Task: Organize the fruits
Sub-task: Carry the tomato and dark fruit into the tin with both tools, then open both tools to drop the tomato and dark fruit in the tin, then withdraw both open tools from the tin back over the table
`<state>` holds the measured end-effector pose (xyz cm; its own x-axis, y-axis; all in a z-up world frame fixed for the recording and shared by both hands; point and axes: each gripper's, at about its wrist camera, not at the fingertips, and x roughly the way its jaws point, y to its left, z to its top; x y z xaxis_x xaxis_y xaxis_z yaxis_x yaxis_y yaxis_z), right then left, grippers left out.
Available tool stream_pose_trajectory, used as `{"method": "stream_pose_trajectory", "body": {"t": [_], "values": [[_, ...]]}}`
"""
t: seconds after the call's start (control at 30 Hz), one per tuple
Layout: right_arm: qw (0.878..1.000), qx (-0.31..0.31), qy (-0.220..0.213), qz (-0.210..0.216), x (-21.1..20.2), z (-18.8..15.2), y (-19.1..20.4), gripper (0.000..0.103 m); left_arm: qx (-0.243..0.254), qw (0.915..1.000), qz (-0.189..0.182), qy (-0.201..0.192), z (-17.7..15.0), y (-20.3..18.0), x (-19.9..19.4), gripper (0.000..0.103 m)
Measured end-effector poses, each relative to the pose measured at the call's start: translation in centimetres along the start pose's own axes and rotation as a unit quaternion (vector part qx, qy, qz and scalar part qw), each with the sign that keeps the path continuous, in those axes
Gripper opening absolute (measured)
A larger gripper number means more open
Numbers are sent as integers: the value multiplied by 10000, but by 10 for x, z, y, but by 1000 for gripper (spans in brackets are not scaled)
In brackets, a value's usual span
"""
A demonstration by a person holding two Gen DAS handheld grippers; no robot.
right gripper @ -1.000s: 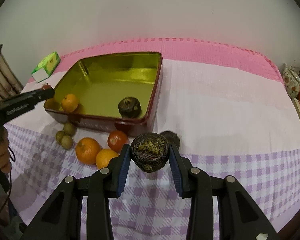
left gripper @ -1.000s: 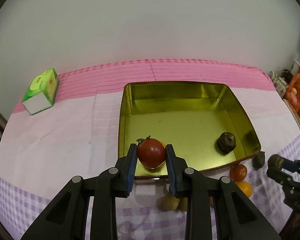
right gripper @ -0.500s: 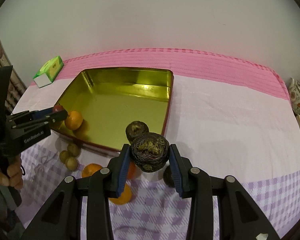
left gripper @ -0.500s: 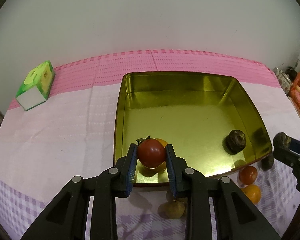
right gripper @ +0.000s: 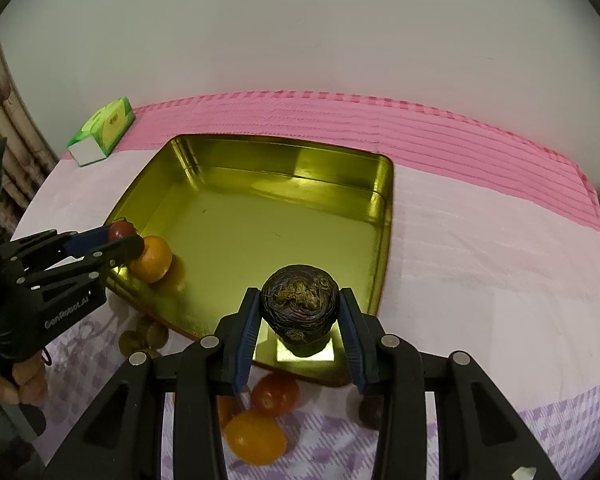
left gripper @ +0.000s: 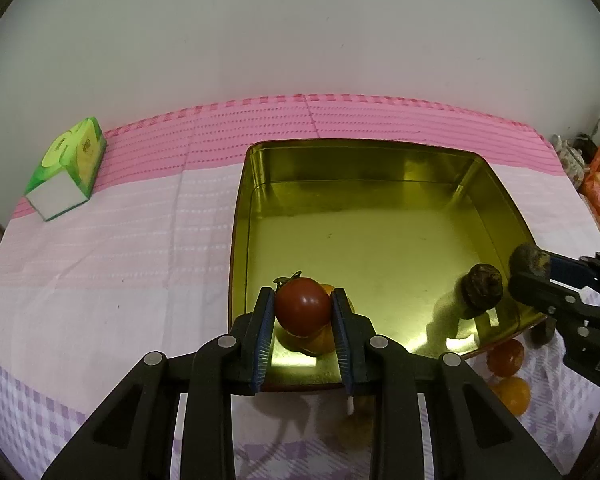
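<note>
1. Together, both claws hover over the gold tin: the left claw grips a red tomato above an orange.
2. Meanwhile, the right claw clamps a dark wrinkled fruit above the tin's near edge.
3. Best practice, arguably: lower each fruit onto bare tin floor before releasing, clear of neighbours, so nothing rolls.

One square gold metal tin sits on the cloth, and one green tissue box. Red tomatoes number two: one held, one on the cloth. Round orange citrus fruits number at least two: one in the tin, one outside. Dark wrinkled fruits number three. Small brownish-green fruits number two.
</note>
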<state>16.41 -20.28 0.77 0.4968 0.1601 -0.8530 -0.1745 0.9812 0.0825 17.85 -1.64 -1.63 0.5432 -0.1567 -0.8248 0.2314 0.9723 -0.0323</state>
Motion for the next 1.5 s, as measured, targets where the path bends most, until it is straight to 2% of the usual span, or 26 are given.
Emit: {"method": "stream_pose_trajectory", "body": {"t": [0.4, 0.9, 1.0, 1.27, 1.5], "values": [[9997, -98, 197, 59, 23, 4, 6, 36, 122, 9999, 120, -23, 3, -6, 6, 29], [9997, -88, 198, 71, 24, 3, 2, 37, 189, 9996, 203, -9, 3, -9, 3, 32], [9998, -75, 184, 60, 24, 3, 1, 37, 193, 9996, 204, -18, 2, -9, 2, 36], [9999, -93, 68, 21, 16, 5, 2, 42, 234, 9995, 190, -101, 0, -11, -6, 42], [9999, -72, -110, -17, -6, 2, 2, 42, 229, 9992, 190, -275, -2, -9, -26, 43]]}}
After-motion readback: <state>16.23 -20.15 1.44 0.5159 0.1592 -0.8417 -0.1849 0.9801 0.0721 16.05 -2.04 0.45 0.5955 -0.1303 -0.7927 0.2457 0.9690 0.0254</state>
